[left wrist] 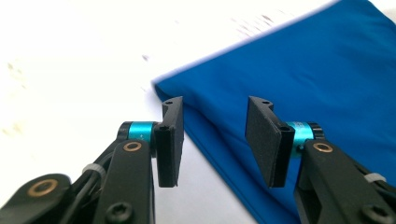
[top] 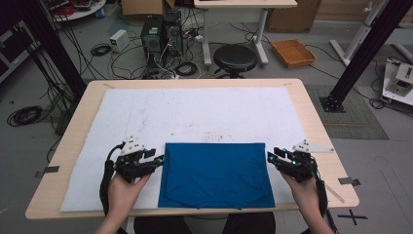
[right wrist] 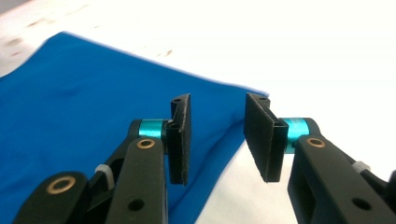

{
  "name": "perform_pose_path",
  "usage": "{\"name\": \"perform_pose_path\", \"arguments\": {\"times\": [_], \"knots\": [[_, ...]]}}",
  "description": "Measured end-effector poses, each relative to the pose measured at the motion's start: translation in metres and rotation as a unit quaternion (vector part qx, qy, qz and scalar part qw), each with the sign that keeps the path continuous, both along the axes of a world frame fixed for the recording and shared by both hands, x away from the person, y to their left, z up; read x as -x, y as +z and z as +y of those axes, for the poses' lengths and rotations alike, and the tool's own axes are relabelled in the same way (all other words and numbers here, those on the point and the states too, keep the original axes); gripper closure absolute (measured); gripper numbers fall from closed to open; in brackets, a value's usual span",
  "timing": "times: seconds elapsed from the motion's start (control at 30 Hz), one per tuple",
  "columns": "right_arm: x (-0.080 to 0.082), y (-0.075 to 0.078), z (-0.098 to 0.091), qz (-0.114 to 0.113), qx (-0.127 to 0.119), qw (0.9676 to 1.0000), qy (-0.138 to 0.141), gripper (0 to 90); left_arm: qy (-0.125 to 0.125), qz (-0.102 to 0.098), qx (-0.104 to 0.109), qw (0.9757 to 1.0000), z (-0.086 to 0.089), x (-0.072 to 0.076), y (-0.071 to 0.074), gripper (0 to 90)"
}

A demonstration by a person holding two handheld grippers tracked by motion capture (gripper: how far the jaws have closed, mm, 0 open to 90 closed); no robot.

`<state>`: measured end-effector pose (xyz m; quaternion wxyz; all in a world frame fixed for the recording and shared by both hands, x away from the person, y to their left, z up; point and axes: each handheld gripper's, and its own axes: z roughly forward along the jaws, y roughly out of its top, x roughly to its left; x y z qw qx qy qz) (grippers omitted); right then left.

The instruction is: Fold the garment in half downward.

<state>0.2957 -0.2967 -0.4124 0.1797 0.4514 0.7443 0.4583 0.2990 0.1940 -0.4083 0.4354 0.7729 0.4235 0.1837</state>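
A wooden table [top: 316, 126] carries a large white sheet [top: 195, 112] that covers most of its top; the sheet bears faint reddish smudges [top: 213, 135] near its middle. Strips of dark tape [top: 47, 170] stick out at the table's left and right edges. Behind the table stands a round black stool [top: 235, 58] on the grey floor. Left of the stool sit two dark computer towers [top: 160, 34] amid a tangle of cables [top: 180, 68], with a small white box [top: 118, 39] beside them. An orange tray [top: 293, 52] lies on the floor right of the stool, near the legs of a white desk [top: 243, 5]. A cardboard box [top: 141, 9] rests farther back. Black frame posts [top: 360, 53] rise at both sides.
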Motion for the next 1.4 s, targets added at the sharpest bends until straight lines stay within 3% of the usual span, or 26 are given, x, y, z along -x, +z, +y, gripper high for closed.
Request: {"name": "perform_pose_path", "arguments": {"times": [0.2, 0.27, 0.37, 0.4, 0.47, 0.63, 0.77, 0.83, 0.93, 0.97, 1.07, 1.3, 1.4], "knots": [[-0.037, -0.008, 0.006, 0.017, 0.001, 0.9996, -0.022, 60.2, 0.028, 0.004, 0.001, 0.9996, 0.000, -0.038, -0.007, 55.3], [-0.050, -0.014, 0.009, 0.030, 0.001, 0.9990, -0.034, 58.4, 0.032, 0.017, 0.002, 0.9993, -0.002, -0.049, -0.012, 53.9], [-0.057, -0.018, 0.010, 0.036, 0.002, 0.9984, -0.042, 58.2, 0.033, 0.038, 0.026, 0.9984, -0.006, -0.064, -0.020, 54.0], [-0.061, -0.019, 0.010, 0.039, 0.001, 0.9980, -0.050, 58.1, 0.030, 0.047, 0.025, 0.9981, -0.008, -0.068, -0.023, 54.2], [-0.063, -0.020, 0.009, 0.041, 0.000, 0.9977, -0.054, 58.1, 0.032, 0.064, 0.017, 0.9973, -0.012, -0.074, -0.029, 54.4], [-0.075, -0.028, 0.009, 0.076, 0.001, 0.9955, -0.056, 59.3, 0.028, 0.091, 0.001, 0.9954, -0.017, -0.077, -0.036, 60.0], [-0.078, -0.036, 0.010, 0.103, 0.011, 0.9936, -0.045, 68.7, 0.031, 0.084, -0.011, 0.9959, -0.017, -0.074, -0.036, 66.6], [-0.078, -0.037, 0.010, 0.099, 0.018, 0.9942, -0.039, 78.8, 0.025, 0.080, -0.013, 0.9964, -0.017, -0.072, -0.037, 73.3], [-0.077, -0.037, 0.011, 0.093, 0.026, 0.9950, -0.025, 86.0, 0.013, 0.070, -0.027, 0.9971, -0.021, -0.067, -0.036, 82.9], [-0.076, -0.036, 0.013, 0.086, 0.036, 0.9955, -0.020, 87.1, 0.012, 0.058, -0.044, 0.9973, -0.024, -0.065, -0.035, 85.9], [-0.075, -0.035, 0.013, 0.077, 0.042, 0.9960, -0.016, 87.6, 0.012, 0.054, -0.049, 0.9973, -0.026, -0.064, -0.034, 86.6], [-0.091, -0.032, 0.011, 0.070, 0.052, 0.9962, -0.006, 87.8, 0.025, 0.044, -0.022, 0.9985, -0.020, -0.076, -0.032, 86.9], [-0.102, -0.029, 0.010, 0.065, 0.053, 0.9965, -0.006, 87.8, 0.029, 0.048, -0.025, 0.9981, -0.020, -0.083, -0.033, 86.9]]}}
